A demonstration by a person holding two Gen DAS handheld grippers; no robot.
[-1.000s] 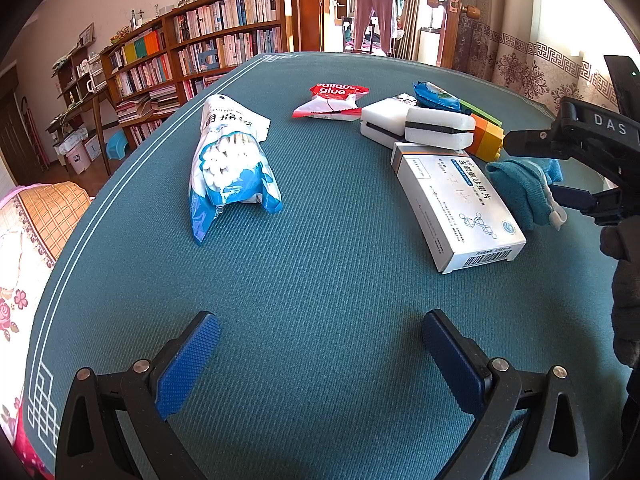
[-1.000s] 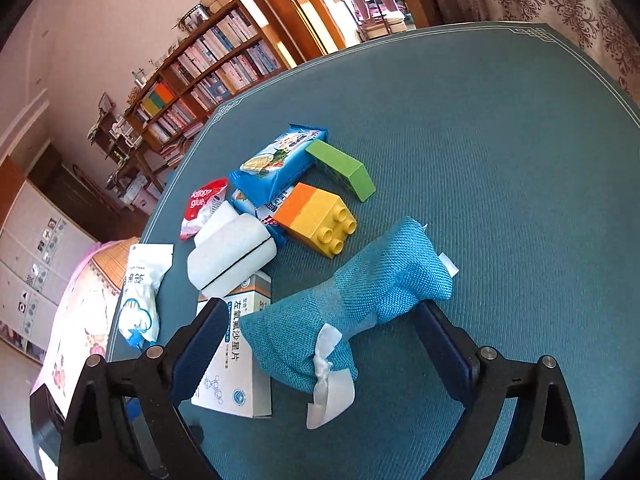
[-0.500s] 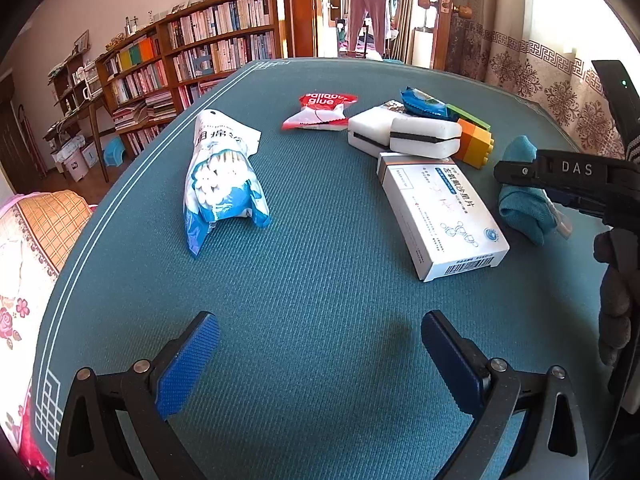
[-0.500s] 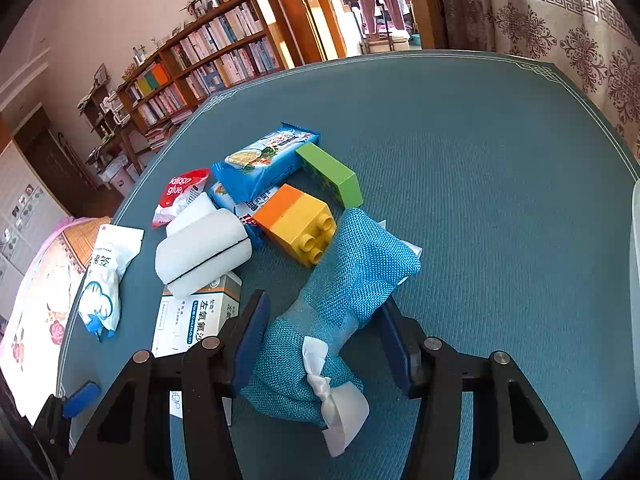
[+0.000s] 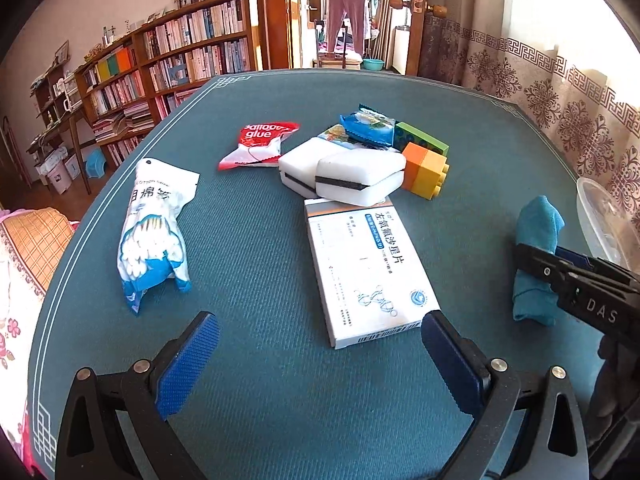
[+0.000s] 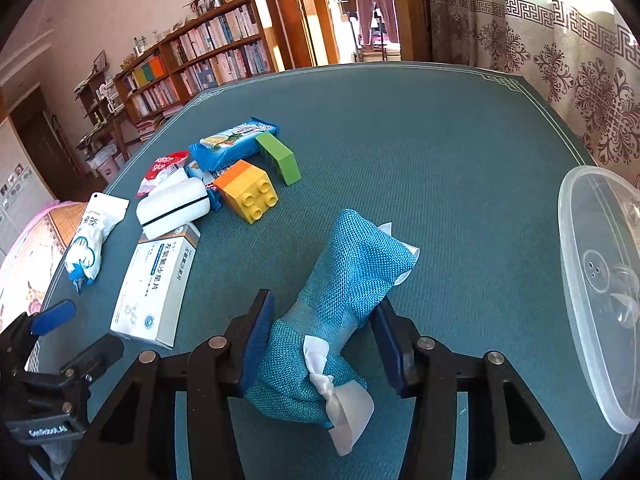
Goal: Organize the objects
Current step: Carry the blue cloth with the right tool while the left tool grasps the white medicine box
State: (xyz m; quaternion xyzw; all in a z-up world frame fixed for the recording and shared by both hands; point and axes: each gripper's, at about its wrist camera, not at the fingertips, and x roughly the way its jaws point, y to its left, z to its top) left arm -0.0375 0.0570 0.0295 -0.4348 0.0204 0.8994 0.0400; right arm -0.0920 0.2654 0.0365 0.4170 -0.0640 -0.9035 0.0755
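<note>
My right gripper (image 6: 322, 332) is shut on a blue woven pouch (image 6: 344, 280) with a white ribbon, held a little above the green table. The pouch also shows in the left wrist view (image 5: 536, 256), with the right gripper (image 5: 560, 272) clamped on it. My left gripper (image 5: 320, 364) is open and empty, low over the table just short of a white medicine box (image 5: 366, 268). Beyond the box lie two white sponges (image 5: 352, 174), an orange-yellow brick (image 5: 424, 170), a green brick (image 5: 420, 140), a blue snack pack (image 5: 368, 126), a red glue packet (image 5: 260, 142) and a cotton swab bag (image 5: 154, 232).
A clear plastic container (image 6: 600, 280) stands at the table's right edge. The table's (image 6: 420, 128) edge curves round at left and right. Bookshelves (image 5: 160, 64) and a doorway lie beyond the far side.
My right gripper has closed on the blue pouch and moved it right, away from the bricks, toward the clear container. My left gripper has stayed open and shifted slightly.
</note>
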